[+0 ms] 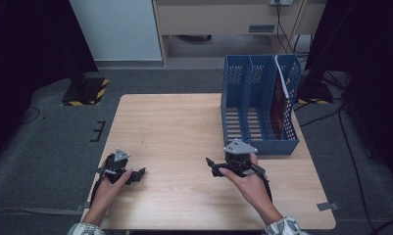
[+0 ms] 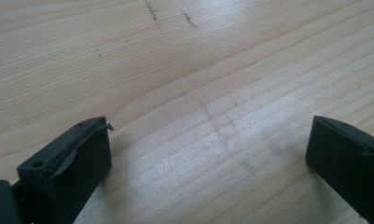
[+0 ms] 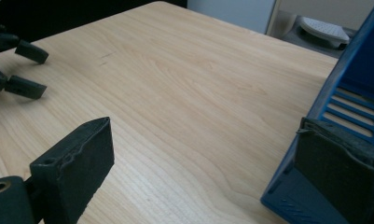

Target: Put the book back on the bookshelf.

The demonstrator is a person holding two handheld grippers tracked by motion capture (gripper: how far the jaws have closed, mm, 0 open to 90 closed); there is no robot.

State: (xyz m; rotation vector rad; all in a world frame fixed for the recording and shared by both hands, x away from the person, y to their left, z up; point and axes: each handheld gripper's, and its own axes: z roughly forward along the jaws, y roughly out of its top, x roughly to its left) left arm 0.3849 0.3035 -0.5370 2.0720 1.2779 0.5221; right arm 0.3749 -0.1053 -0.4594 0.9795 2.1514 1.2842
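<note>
I judge this an idle or approach step: my left gripper (image 1: 137,173) rests near the tabletop's (image 1: 174,127) front-left corner, jaws spread and empty, while my right gripper (image 1: 211,164), likewise spread, sits just beside the blue file rack (image 1: 258,105) at the right edge, so the next move calls for reaching into it.

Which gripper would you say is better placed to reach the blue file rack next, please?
The right gripper, probably: it rests open just in front of the blue file rack, whose corner shows beside its jaw. The left gripper lies open across the table.
</note>
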